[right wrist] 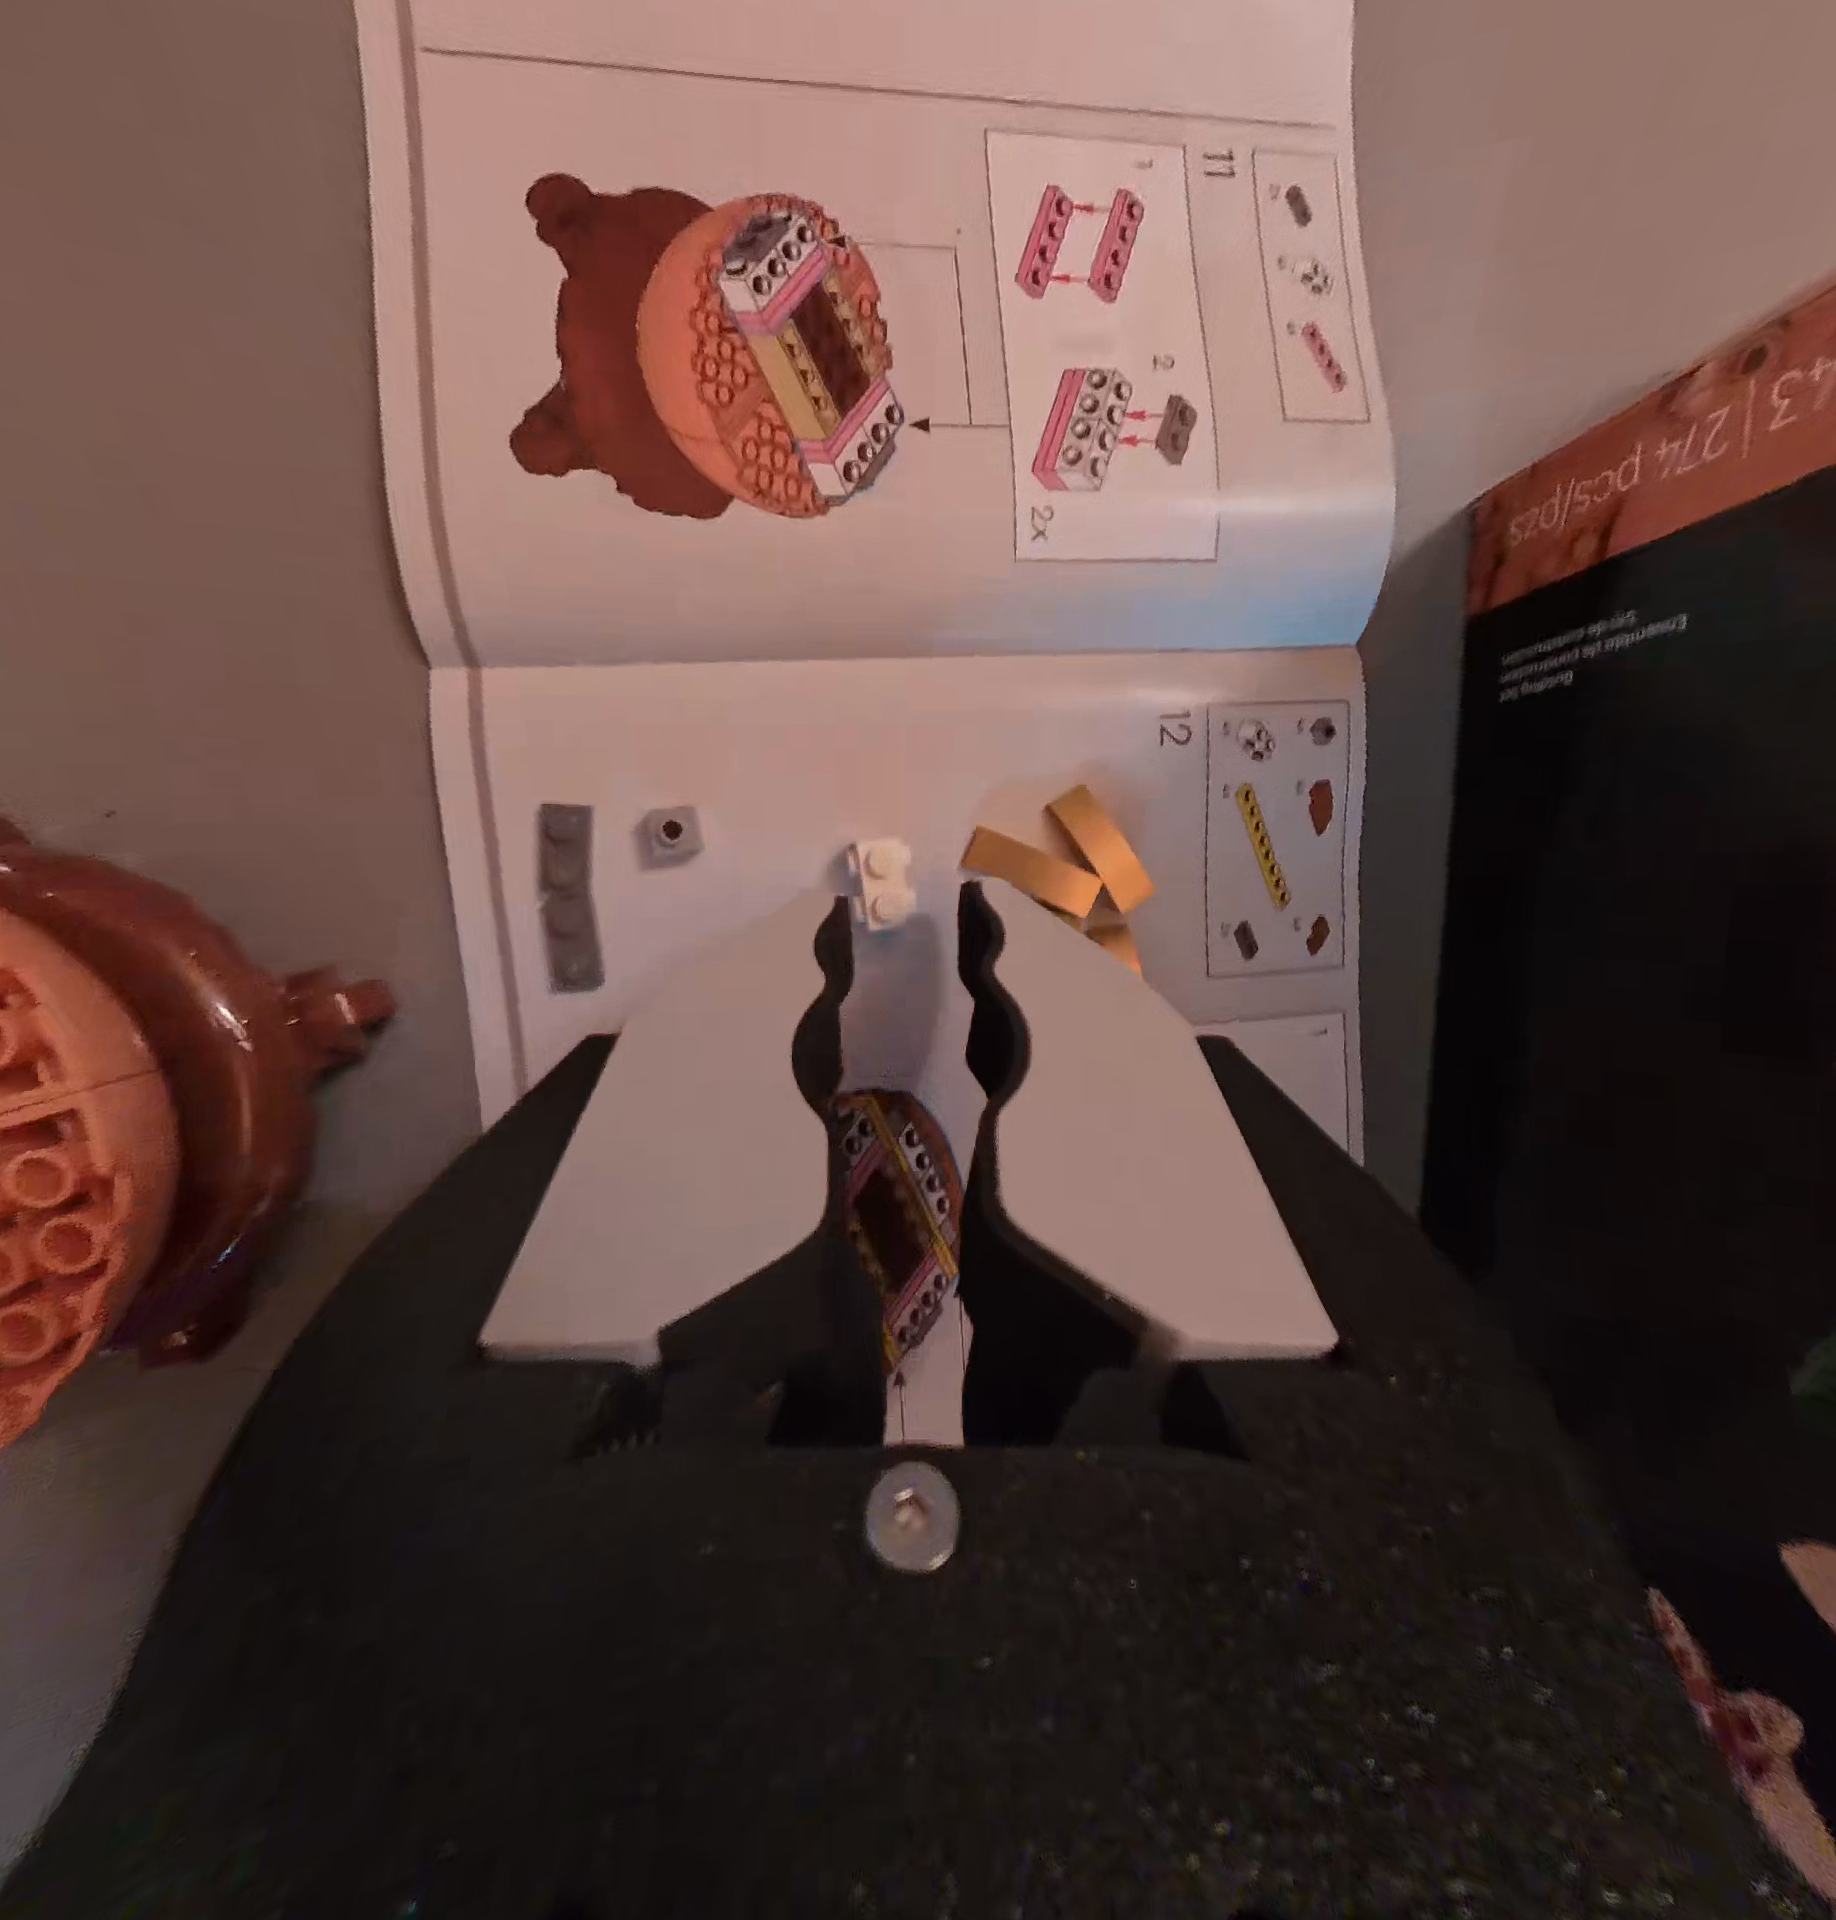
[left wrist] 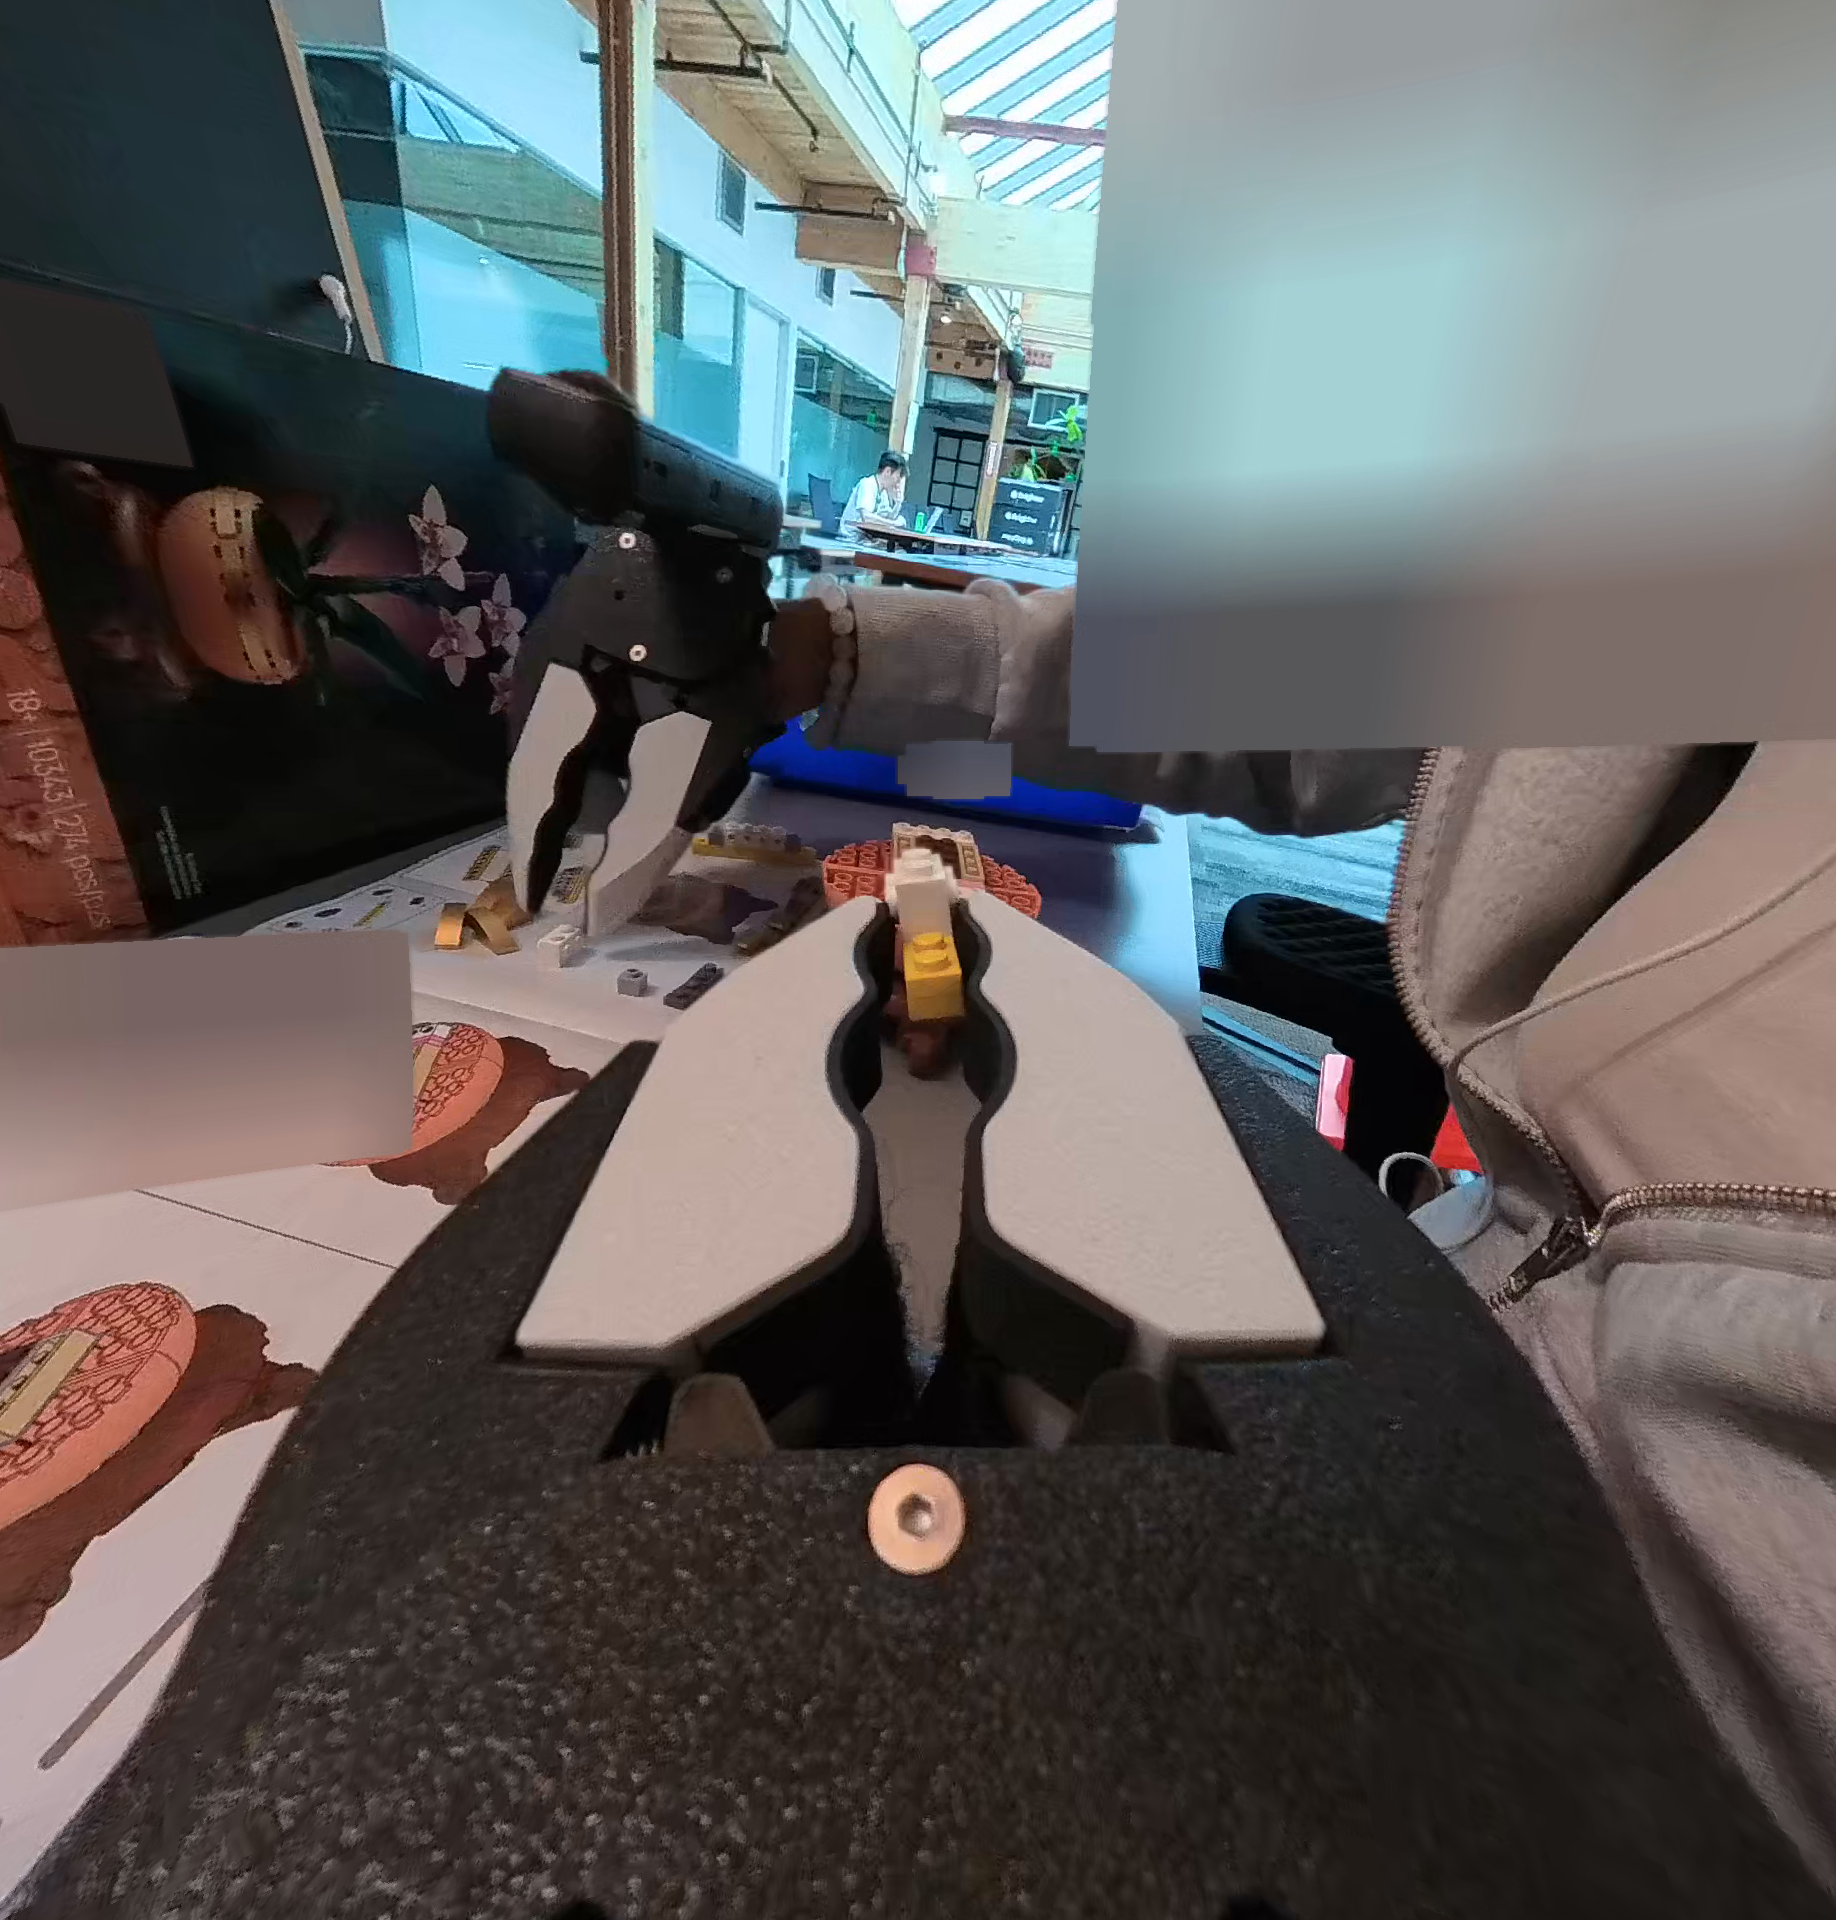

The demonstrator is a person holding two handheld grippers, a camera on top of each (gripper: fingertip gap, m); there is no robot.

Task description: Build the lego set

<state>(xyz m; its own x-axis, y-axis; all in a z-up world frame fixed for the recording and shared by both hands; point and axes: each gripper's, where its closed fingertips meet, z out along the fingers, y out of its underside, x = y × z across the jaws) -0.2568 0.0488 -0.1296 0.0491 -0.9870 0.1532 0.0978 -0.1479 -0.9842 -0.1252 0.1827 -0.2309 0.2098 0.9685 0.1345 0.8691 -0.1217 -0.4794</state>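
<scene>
My left gripper [left wrist: 919, 912] is shut on a small brick stack [left wrist: 933, 971], with a white brick on top, a yellow one in the middle and a brown piece below. Behind it sits the round salmon pot build [left wrist: 857, 868], which also shows in the right wrist view [right wrist: 52, 1143] at the left. My right gripper [right wrist: 901, 902] is open just above a small white brick [right wrist: 886, 883] lying on the open instruction booklet [right wrist: 789, 748]. The right gripper [left wrist: 571, 862] also shows farther off in the left wrist view, tips down over the booklet.
Gold curved pieces [right wrist: 1080, 862] lie right of the white brick. A grey plate [right wrist: 569, 894] and a small grey brick [right wrist: 671, 834] lie to its left. The dark set box [right wrist: 1672, 831] stands at the right. Loose dark pieces [left wrist: 727, 899] lie beside the pot. The left gripper's tips are roughly 20 cm from the right gripper's.
</scene>
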